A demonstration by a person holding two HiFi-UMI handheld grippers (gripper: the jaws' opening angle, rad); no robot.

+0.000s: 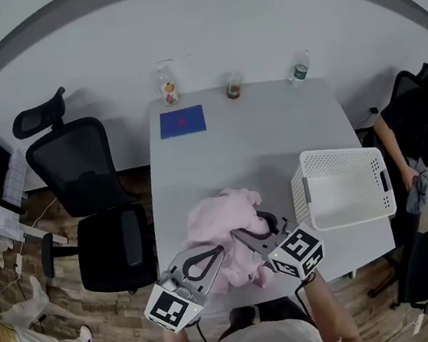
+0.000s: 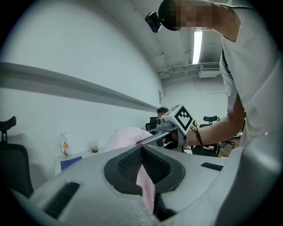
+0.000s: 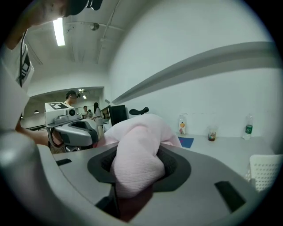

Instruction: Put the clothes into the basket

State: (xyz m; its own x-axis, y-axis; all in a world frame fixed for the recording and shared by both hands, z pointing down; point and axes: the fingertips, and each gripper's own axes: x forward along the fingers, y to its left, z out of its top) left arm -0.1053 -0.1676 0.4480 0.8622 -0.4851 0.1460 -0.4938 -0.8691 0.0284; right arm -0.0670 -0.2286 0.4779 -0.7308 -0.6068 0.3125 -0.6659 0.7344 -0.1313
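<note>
- The table (image 1: 257,140) spreads white and mostly bare below and beyond both sets of jaws.
- The basket (image 1: 339,158), white and perforated with its mouth upward, stands on the table to the right of the right jaws, near them but apart. Nothing shows inside it. Its nearest wall faces those jaws, so that rim is the one to clear.
- The pink garment (image 1: 222,219) is a bunched mass slung between the two grippers, just ahead of the left jaws and to the left of the right jaws. The basket lies beyond its right end. I cannot tell whether its lowest fold touches the table.
- The right gripper (image 1: 240,236) has its jaws clamped on a thick wad of the pink fabric, which bulges out between the pads. It is the one nearer the basket, with only bare table between them.
- The left gripper (image 1: 219,251) has its jaws pinched nearly together on a thin fold of the same garment. It is the farther one, with the garment and the right gripper between it and the basket.
- As I judge it, the coming move is a carry to the right with the right hand leading, high enough for the hanging cloth to pass over the near rim.
- Two bottles (image 1: 168,86), a cup (image 1: 233,87) and a blue mat (image 1: 182,121) sit far beyond the jaws, well off that path.
</note>
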